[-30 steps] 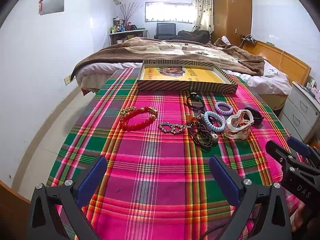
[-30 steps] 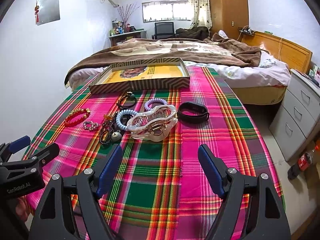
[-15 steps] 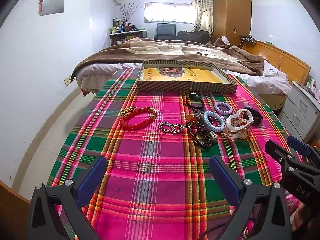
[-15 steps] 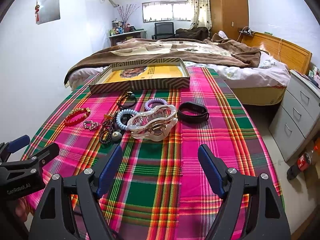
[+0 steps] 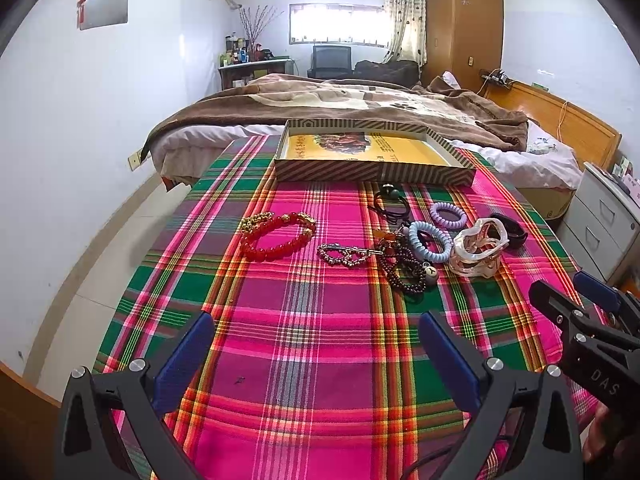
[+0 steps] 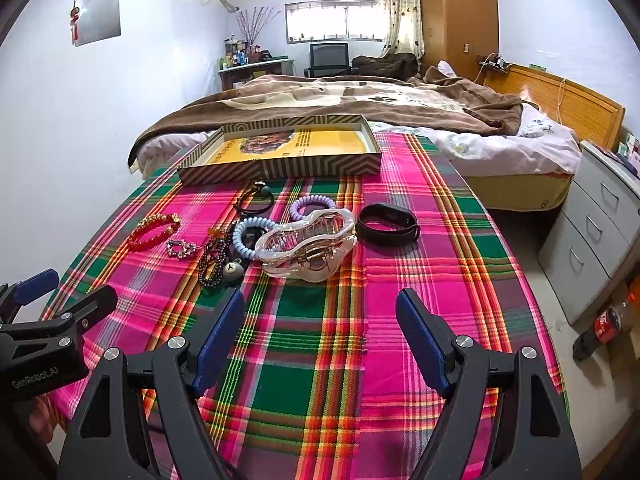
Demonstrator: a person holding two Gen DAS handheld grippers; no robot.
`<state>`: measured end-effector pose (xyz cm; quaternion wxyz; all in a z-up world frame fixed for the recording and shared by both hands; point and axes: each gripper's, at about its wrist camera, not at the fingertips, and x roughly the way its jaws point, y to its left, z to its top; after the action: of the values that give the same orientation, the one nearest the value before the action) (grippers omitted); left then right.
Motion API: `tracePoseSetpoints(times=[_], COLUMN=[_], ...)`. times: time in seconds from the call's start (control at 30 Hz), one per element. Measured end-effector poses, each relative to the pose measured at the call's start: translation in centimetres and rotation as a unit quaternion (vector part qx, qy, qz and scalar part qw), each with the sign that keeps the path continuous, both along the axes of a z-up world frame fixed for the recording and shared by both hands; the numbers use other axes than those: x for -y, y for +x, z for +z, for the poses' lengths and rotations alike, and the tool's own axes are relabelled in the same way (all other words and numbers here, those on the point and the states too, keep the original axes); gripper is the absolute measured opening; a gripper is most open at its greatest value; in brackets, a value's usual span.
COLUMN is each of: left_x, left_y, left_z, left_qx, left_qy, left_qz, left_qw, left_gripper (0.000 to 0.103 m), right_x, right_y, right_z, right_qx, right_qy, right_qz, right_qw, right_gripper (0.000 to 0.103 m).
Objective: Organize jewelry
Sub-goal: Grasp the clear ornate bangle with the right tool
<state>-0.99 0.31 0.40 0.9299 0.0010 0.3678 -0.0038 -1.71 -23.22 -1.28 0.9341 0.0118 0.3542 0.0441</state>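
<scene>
- Left tongs (image 5: pixel 316 354): spread wide, holding nothing, low over the near edge of the tabletop (image 5: pixel 304 308). Right tongs (image 6: pixel 320 336): likewise spread and empty, alongside to the right.
- Both sit well short of the jewelry, which lies in a loose row across the middle of the tabletop, far of both tongs.
- Governing relation: the tray (image 5: pixel 376 160) sits at the far edge, beyond the row, so I judge every piece must travel far-ward, away from me.
- Left end of the row: a red bead bracelet (image 5: pixel 276 240), lying apart from the rest, long axis roughly left to right. My left tongs are the nearer; approach looks unobstructed.
- Just right of it: a rhinestone clip (image 5: pixel 346 254), then dark beads (image 5: pixel 404 268) with a small bell, touching a pale blue coil tie (image 5: pixel 430 240).
- Right end: a clear claw clip (image 6: pixel 306 242), the bulkiest item, almost straight ahead of the right tongs, long axis left to right. A black band (image 6: pixel 386 224) lies just right of it, clear of contact.
- Far of the cluster: a lilac coil tie (image 6: pixel 310 206) and a black hair tie (image 6: pixel 256 198), near the tray wall.
- Risk, in my judgement: the dark beads and blue coil are tangled close; lifting one may drag the other.
</scene>
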Motion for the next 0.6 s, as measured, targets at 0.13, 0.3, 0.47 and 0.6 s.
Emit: tracePoseSetpoints(times=[0.13,0.3,0.47,0.6], left_x=[-0.3,-1.5,-3.8,-5.3], left_y=[0.3,1.0,2.4,3.4], left_z=[-0.3,-0.3,-0.7,-0.9], left_qx=[-0.005,-0.004,-0.013,-0.018], left_qy=[-0.003,-0.013,-0.007,-0.01], left_qz=[-0.002,-0.014,0.0,0.01], left_qw=[1.0,0.9998,0.9999,0.9997], left_gripper=[0.103,0.103,0.103,0.103], right_x=[-0.1,0.3,1.3,1.1], right_y=[0.4,1.9,4.6,6.7], right_z=[-0.2,-0.4,-1.2,-1.8], right_qx=[-0.003,-0.012,-0.051,-0.072], right_qy=[-0.001,0.022,0.068,0.089], right_qz=[0.002,0.011,-0.001,-0.009], right_qw=[1.0,1.0,0.996,0.993], right_gripper=[0.078,0.078,0.078,0.078])
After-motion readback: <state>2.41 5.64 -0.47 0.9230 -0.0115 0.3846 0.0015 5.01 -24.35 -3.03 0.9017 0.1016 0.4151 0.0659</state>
